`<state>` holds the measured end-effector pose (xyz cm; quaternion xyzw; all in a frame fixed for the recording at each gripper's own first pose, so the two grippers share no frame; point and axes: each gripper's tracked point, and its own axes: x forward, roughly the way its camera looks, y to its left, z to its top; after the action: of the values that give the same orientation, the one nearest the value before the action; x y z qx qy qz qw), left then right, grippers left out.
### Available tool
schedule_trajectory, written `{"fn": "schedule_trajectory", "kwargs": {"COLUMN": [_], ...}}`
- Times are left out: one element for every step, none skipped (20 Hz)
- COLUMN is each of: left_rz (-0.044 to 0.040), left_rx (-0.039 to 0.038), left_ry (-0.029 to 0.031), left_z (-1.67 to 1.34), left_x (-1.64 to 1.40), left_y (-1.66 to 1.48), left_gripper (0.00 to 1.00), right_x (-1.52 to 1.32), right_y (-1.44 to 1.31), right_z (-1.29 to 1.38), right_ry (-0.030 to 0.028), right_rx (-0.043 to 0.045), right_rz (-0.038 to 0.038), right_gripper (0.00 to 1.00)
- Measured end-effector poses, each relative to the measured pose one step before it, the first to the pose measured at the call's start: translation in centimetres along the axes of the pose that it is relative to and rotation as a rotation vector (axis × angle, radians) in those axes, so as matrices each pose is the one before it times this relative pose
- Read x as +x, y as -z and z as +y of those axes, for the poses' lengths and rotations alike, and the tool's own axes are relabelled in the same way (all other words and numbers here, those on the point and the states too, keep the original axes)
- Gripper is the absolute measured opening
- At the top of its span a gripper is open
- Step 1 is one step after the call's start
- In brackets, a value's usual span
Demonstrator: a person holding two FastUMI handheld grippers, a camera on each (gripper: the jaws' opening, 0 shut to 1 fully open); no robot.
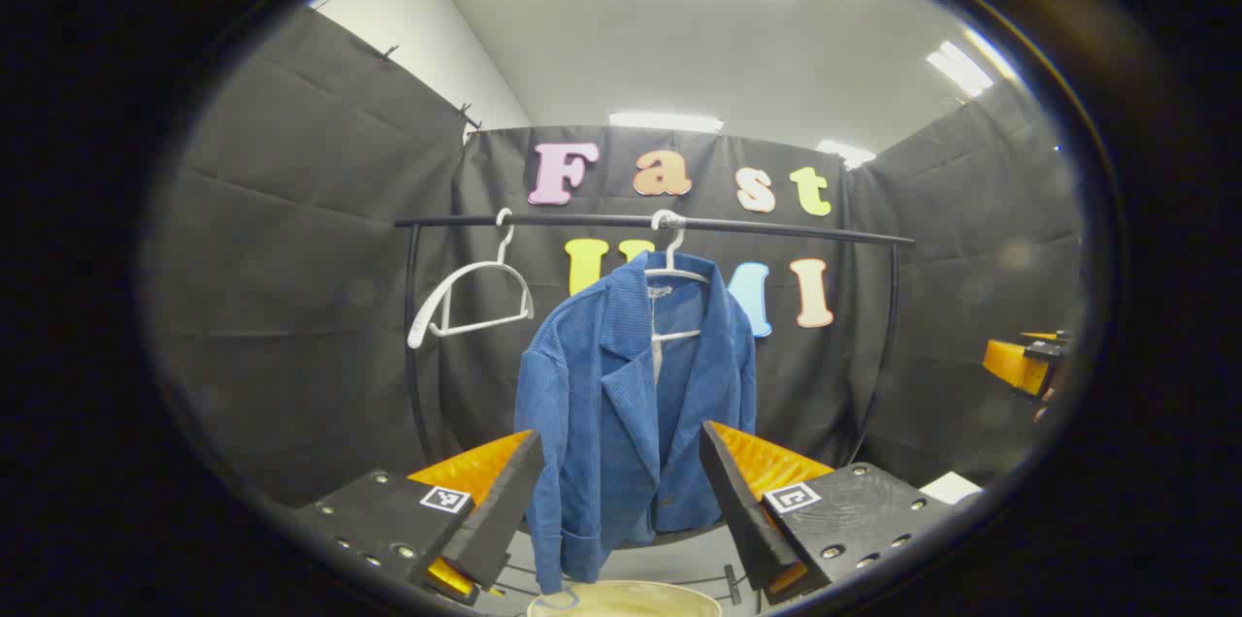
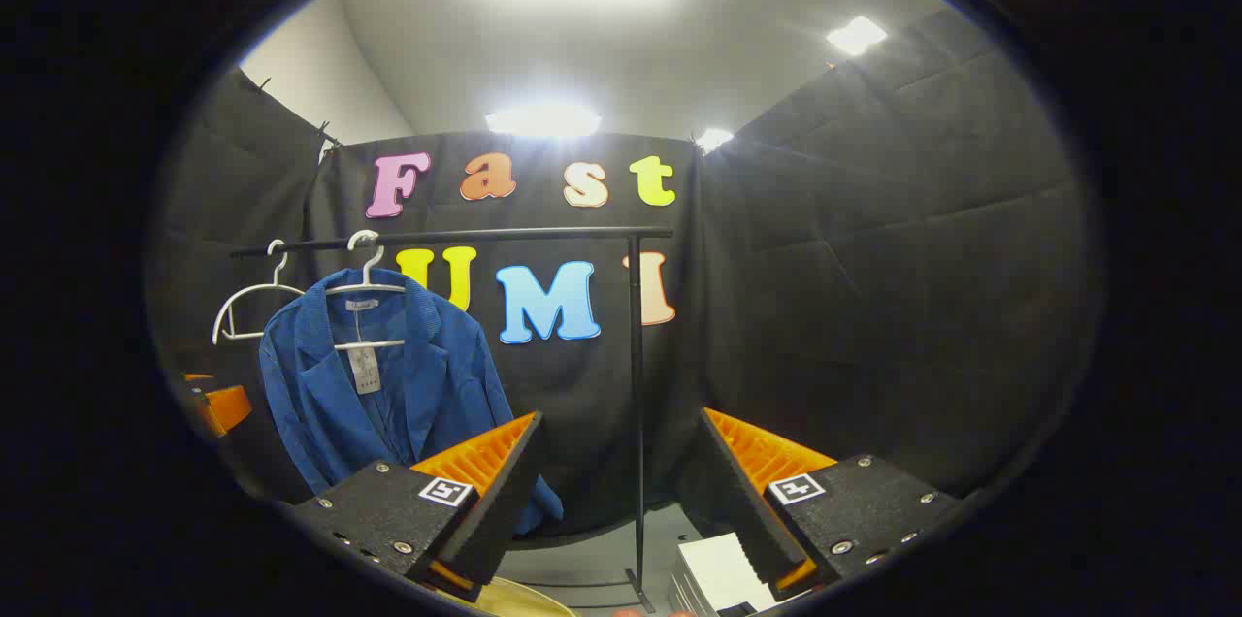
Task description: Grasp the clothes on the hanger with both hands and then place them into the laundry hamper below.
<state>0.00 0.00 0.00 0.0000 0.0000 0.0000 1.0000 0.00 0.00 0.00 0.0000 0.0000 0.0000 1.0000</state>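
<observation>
Blue corduroy jacket [image 1: 631,404]: hangs on a white hanger [image 1: 670,258] from the black rail [image 1: 776,229], above the hamper rim [image 1: 626,598]. Spare hanger [image 1: 471,292]: beside it, bare. My left gripper [image 1: 621,501]: fingers spread, holding nothing, jacket between them but farther off. My right gripper [image 2: 621,491]: likewise spread, holding nothing.

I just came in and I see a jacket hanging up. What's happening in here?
A person holds a gripper in each hand. A blue jacket hangs on a white hanger on a black rail, next to an empty hanger. The left gripper is open and points at the jacket without touching it. The right gripper is open too, off to the side. The rim of the hamper shows below the jacket. Nothing has been grabbed yet.
</observation>
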Motion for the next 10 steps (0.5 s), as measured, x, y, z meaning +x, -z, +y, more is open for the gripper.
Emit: {"fn": "schedule_trajectory", "kwargs": {"left_rz": [0.00219, 0.00325, 0.00110, 0.00141, 0.00113, 0.00000, 0.00059, 0.00159, 0.00304, 0.00666], "left_rx": [0.00000, -0.00205, -0.00375, -0.00509, -0.00611, -0.00543, -0.00329, 0.00006, 0.00238, 0.00409], "left_ry": [0.00256, 0.00186, -0.00012, -0.00068, -0.00072, -0.00215, -0.00330, -0.00320, -0.00210, -0.00166], "left_z": [0.128, 0.130, 0.180, 0.209, 0.178, 0.141, 0.172, 0.116, -0.017, -0.004], "left_x": [-0.384, -0.085, -0.301, -0.039, -0.053, 0.052, 0.153, 0.132, 0.183, 0.247], "left_y": [0.082, 0.109, 0.049, -0.007, 0.170, -0.048, 0.093, 0.100, 0.168, 0.210], "left_gripper": [0.91, 0.91, 0.92, 0.96, 0.96, 0.96, 0.96, 0.94, 0.93, 0.92], "right_x": [0.013, 0.099, 0.128, 0.111, 0.092, 0.105, 0.065, 0.060, -0.041, 0.018], "right_y": [-0.102, -0.018, 0.269, 0.290, 0.264, 0.290, 0.428, 0.289, 0.190, 0.117], "right_z": [-0.018, 0.126, 0.173, 0.131, 0.171, 0.176, 0.009, 0.083, 0.107, 0.150], "right_ry": [0.00648, 0.00206, -0.00017, -0.00134, -0.00204, -0.00222, 0.00119, 0.00000, -0.00239, -0.00272], "right_rx": [0.00153, 0.00091, 0.00055, 0.00008, 0.00013, 0.00051, 0.00009, 0.00029, 0.00141, 0.00048], "right_rz": [-0.00979, -0.00390, 0.00371, 0.00841, 0.00945, 0.00906, 0.00986, 0.00954, 0.00640, 0.00331], "right_gripper": [0.95, 0.95, 0.95, 0.95, 0.95, 0.95, 0.95, 0.95, 0.95, 0.95]}}
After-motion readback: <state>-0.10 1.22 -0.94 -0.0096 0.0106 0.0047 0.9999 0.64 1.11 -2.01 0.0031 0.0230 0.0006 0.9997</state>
